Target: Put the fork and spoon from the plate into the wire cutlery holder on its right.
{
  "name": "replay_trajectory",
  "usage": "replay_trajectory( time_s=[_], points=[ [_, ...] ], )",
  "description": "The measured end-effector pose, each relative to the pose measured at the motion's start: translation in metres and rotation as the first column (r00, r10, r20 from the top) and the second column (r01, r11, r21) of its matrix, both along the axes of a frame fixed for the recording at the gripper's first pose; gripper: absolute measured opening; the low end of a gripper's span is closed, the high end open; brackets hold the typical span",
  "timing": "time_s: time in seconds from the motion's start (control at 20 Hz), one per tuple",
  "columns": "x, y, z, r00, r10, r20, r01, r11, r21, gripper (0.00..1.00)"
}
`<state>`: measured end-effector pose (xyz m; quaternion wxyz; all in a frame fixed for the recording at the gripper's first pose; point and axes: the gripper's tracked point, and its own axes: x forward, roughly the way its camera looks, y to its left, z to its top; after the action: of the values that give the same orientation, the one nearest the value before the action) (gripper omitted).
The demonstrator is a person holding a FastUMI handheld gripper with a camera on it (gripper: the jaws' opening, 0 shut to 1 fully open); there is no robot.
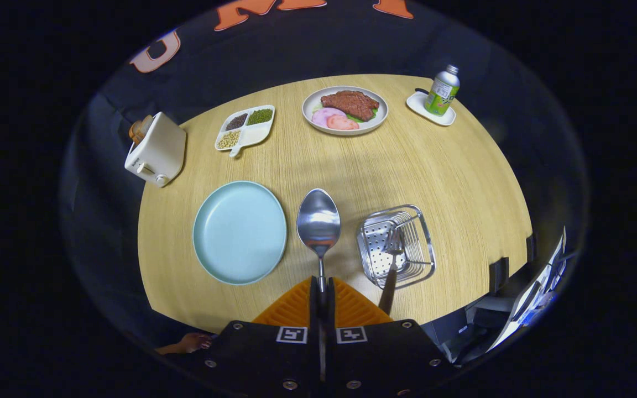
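The claw is shown at the lower centre of the frame with its two fingers pressed together on the thin handle of the spoon, so that the spoon is gripped and carried above the surface. The spoon's long axis is seen to run straight ahead of the claw, bowl foremost, toward the centre of the frame. The wire cutlery holder is found at the lower right of centre, just to the right of the spoon's bowl and slightly nearer the claw. The fork is already lodged in it, tines over the perforated floor and dark handle leaning out over the near rim toward the claw. The light-blue plate lies bare at the lower left of centre, on the other side of the spoon.

The remaining step is judged to be delivery of the spoon. A shift to the right is called for, and the spoon would probably have to be lowered bowl first. The fork's projecting handle, standing close beside the right finger, is judged the likeliest thing to be struck.
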<state>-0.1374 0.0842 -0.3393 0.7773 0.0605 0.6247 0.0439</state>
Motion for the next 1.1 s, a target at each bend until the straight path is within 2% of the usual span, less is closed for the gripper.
replay_trajectory(
  time_s=[0.35,0.75,1.1],
  points=[
    [-0.008,-0.048,0.004,1.0,-0.029,-0.001,0.029,0.999,-0.024,0.05],
    [-0.016,-0.077,0.0,0.997,0.072,-0.033,-0.074,0.996,-0.051,0.05],
    [-0.01,-0.069,-0.007,0.986,0.142,-0.082,-0.145,0.989,-0.034,0.05]
  ],
)
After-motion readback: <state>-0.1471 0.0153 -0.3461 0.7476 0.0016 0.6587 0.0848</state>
